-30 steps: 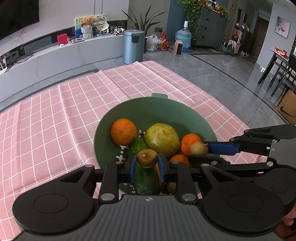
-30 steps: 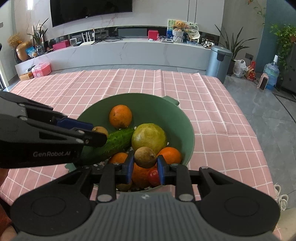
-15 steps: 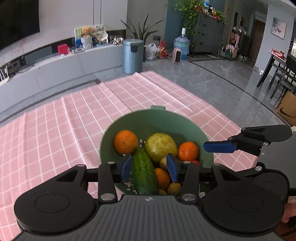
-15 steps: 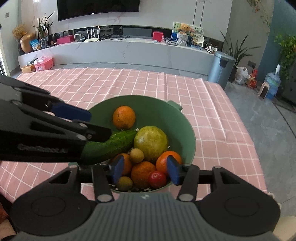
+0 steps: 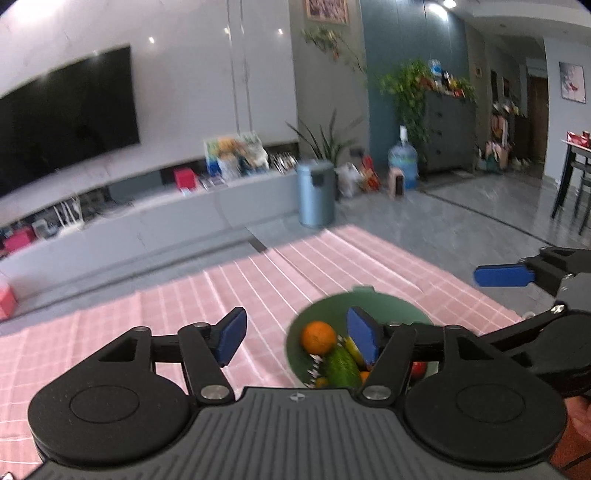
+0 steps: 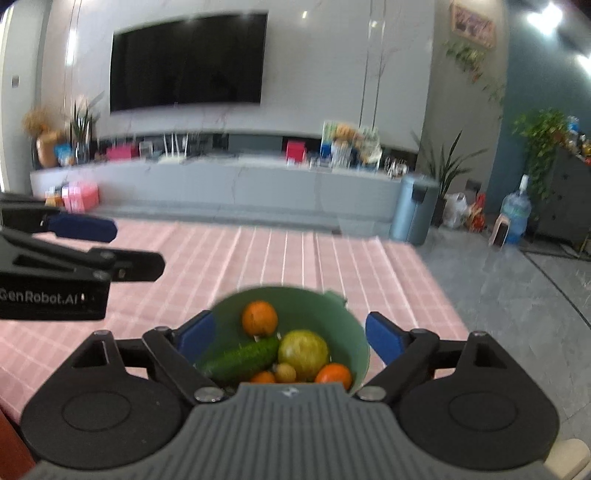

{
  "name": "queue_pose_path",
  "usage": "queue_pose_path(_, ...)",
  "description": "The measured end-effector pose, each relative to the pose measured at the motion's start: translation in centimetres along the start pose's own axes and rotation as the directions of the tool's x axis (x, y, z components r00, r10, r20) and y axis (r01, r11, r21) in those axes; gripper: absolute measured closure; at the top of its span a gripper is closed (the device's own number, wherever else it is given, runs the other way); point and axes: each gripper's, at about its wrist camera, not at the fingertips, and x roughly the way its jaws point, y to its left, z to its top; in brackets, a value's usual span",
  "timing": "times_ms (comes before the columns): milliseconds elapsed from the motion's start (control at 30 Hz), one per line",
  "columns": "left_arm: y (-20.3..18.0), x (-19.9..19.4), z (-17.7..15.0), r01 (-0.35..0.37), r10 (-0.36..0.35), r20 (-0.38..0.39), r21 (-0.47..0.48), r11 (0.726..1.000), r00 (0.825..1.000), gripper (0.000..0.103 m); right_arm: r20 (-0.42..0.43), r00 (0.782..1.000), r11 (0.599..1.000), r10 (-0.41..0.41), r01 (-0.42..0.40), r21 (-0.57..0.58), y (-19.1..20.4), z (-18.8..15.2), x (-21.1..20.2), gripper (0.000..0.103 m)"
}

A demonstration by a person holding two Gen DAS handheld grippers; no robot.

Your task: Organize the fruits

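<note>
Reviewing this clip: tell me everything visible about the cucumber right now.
The cucumber is dark green, elongated and bumpy-skinned, lying on its side inside the green bowl. In the right wrist view it slants from lower left up toward the yellow-green fruit, its upper end next to it, below the orange. No gripper touches it. Its lower end is hidden behind the gripper body.

I see both feeds smeared by motion blur ahead of each hand-held gripper; ceiling spotlights (image 6: 550, 14) glare overhead, daylight is even, and fisheye bending darkens the corners.
</note>
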Motion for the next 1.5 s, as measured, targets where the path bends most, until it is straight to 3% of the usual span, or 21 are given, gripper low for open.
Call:
queue_pose_path(233, 0.0, -3.7, -0.9, -0.068, 0.07, 0.092, -0.017, 0.998, 0.993, 0.018, 0.149, 0.989, 1.0, -0.002, 0.002, 0.001, 2.5, -0.8, -5.4, 0.012)
queue_pose_path(533, 0.3, -4.9, -2.6, -0.158, 0.163, 0.116, -0.049, 0.986, 0.98, 0.015, 0.216, 0.976, 0.998, -0.033, 0.02, 0.06, 4.3, -3.4, -8.4, 0.008)
queue_pose_path(867, 1.1, -4.0, -5.1, -0.252, 0.262, 0.064, -0.127, 0.959, 0.963, 0.015, 0.182, 0.983, 0.998, -0.032, 0.022, 0.06, 5.5, -6.0, -7.7, 0.005)
queue_pose_path(1033, 1.2, -2.9, -6.6, -0.252, 0.257, 0.019, -0.133, 0.958, 0.966, 0.015, 0.142, 0.988, 0.996, -0.059, 0.048, 0.08, 5.2, -7.1, -5.9, 0.005)
queue_pose_path(1200, 0.3, -1.8, -7.9, -0.255, 0.252, -0.04, -0.082, 0.964, 0.967, 0.015, 0.105, 0.993, 0.991, -0.048, 0.034, 0.13, 4.4, -7.7, -4.7, 0.005)
queue_pose_path(1500, 0.3, -1.1, -9.4, -0.23, 0.218, -0.13, -0.079, 0.97, 0.967, 0.015, 0.057, 0.998, 0.988, -0.02, 0.011, 0.151, 3.9, -8.3, -3.4, 0.005)
